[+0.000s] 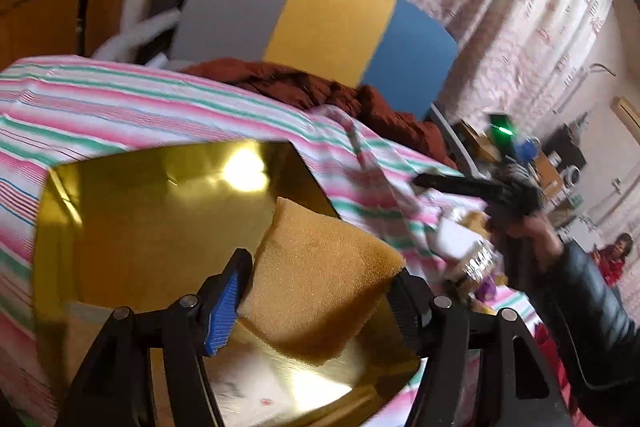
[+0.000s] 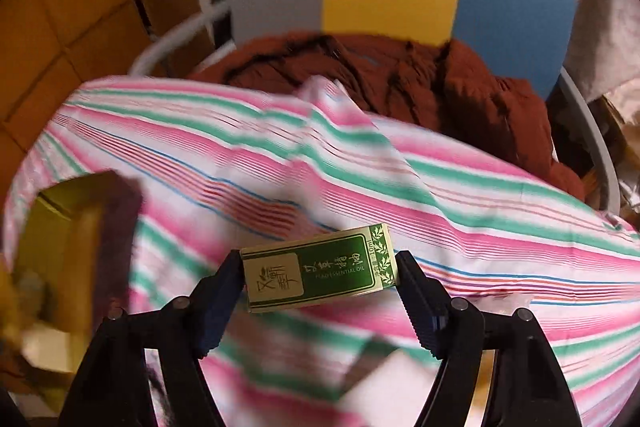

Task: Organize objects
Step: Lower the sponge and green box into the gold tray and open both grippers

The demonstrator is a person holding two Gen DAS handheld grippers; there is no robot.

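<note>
From the left wrist, the left gripper [image 1: 316, 291] is pinching a yellow sponge [image 1: 320, 267], its blue-ribbed left pad pressed into the foam and the right finger against the far edge. The sponge is coarse, porous and soft-looking, a thick slab with one corner dented by the squeeze. It hangs over a gold box [image 1: 160, 227], whose glossy, mirror-like foil lining throws back a bright glare at about 12 o'clock from the sponge. I cannot tell whether the sponge touches the box floor. The box sits on a striped cloth [image 1: 120, 107], thin cotton in pink, green and white. Out at 3 o'clock a hand in a dark leather-like sleeve holds the right gripper [image 1: 424, 182], near a blurred heap of small packages [image 1: 472, 251].

From the right wrist, the right gripper [image 2: 320, 279] clamps a small essential oil carton [image 2: 320, 269] by its short ends: a crisp rectangular card box, glossy green with gold trim. It is held above the cloth, with the gold box blurred at 9 o'clock.

My guess is the sorting is underway, not finished: two items are in hand and neither is set down yet.
</note>
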